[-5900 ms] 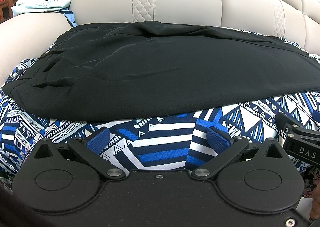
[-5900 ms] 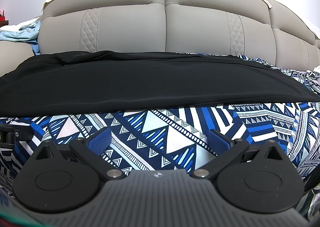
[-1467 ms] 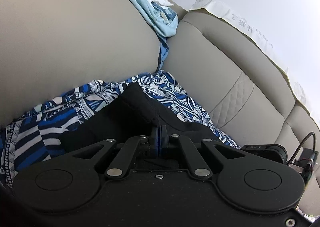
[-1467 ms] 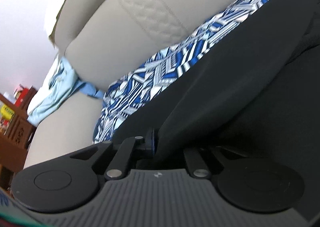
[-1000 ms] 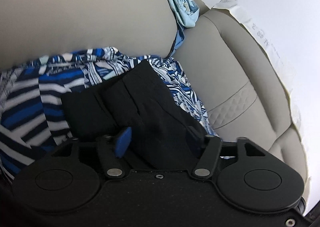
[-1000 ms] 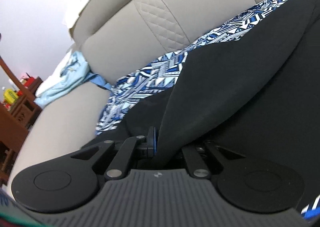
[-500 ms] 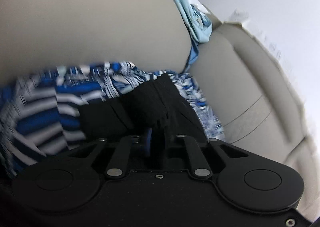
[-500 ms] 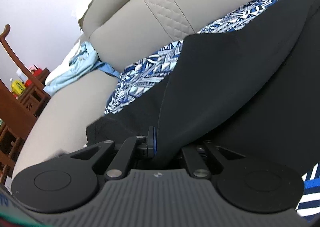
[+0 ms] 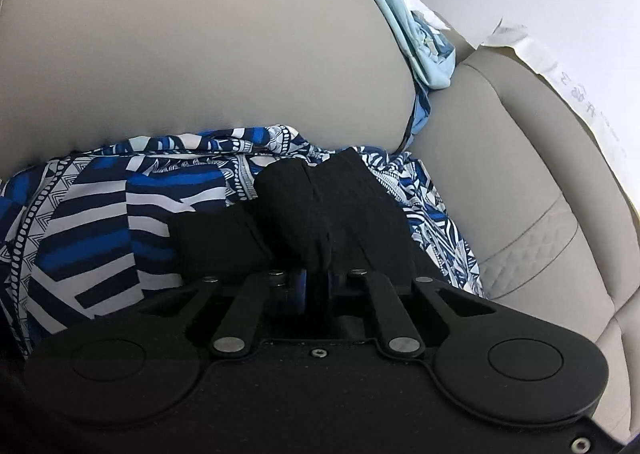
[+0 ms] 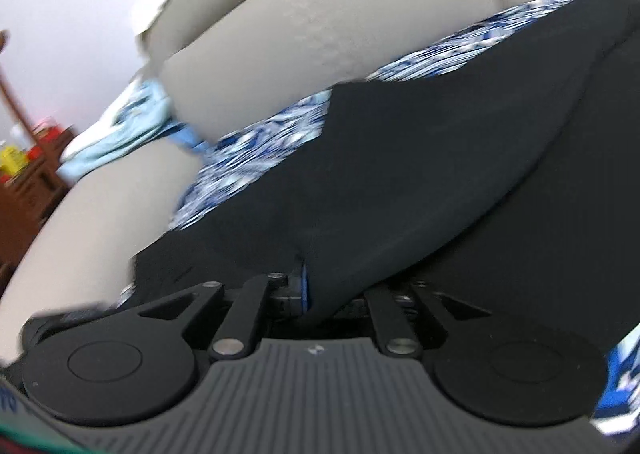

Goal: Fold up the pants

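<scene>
Beige leather sofa cushions [image 9: 168,45] fill both views, with a blue, white and navy geometric-patterned cloth [image 9: 92,213] spread over the seat. On that cloth the black fabric pants [image 9: 336,205] are laid, bunched at one end in the left wrist view and stretched in a long folded panel [image 10: 440,157] across the right wrist view. The left gripper [image 9: 316,280] is seen with its jaws closing, and a ridge of the black fabric is pinched between its blue pads. The right gripper [image 10: 320,294] is seen with its jaws opening; a fold of the pants is draped between them, and the blue pad on one side appears to be pressed against the fabric, though the other finger is hidden under the fabric and the picture is blurred. A crumpled light blue garment [image 9: 420,29] is wedged between the sofa arm and backrest. Dark wooden furniture [image 10: 24,189] is visible at the left edge.
</scene>
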A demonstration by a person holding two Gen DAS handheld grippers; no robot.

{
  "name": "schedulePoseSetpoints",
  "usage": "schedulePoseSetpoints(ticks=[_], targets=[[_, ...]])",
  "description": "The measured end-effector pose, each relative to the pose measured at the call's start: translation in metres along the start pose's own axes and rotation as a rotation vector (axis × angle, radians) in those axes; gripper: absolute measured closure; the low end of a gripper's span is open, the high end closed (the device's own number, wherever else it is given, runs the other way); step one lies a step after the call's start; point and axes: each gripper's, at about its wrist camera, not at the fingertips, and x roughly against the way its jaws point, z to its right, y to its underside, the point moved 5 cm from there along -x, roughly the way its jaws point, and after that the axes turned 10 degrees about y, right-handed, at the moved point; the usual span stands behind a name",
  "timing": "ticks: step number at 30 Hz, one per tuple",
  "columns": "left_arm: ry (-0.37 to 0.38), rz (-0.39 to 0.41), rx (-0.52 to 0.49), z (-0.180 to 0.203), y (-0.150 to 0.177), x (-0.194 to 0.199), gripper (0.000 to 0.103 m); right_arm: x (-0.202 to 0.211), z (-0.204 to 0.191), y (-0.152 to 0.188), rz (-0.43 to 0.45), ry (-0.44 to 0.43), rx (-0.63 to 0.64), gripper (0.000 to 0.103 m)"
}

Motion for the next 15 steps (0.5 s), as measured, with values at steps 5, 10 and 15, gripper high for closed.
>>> schedulePoseSetpoints(ticks=[5,10,15], targets=[[-0.004,-0.006,-0.013,0.000,0.001,-0.001,0.094,-0.008,0.044,-0.035,0.100,0.140,-0.085,0.081],[-0.008,-0.008,-0.036,0.002,0.003,-0.002,0.092,-0.020,0.096,-0.087,0.176,0.257,-0.168,0.072],[-0.007,-0.012,-0.063,0.004,0.003,-0.005,0.091,-0.035,0.136,-0.139,0.212,0.361,-0.169,0.071]])
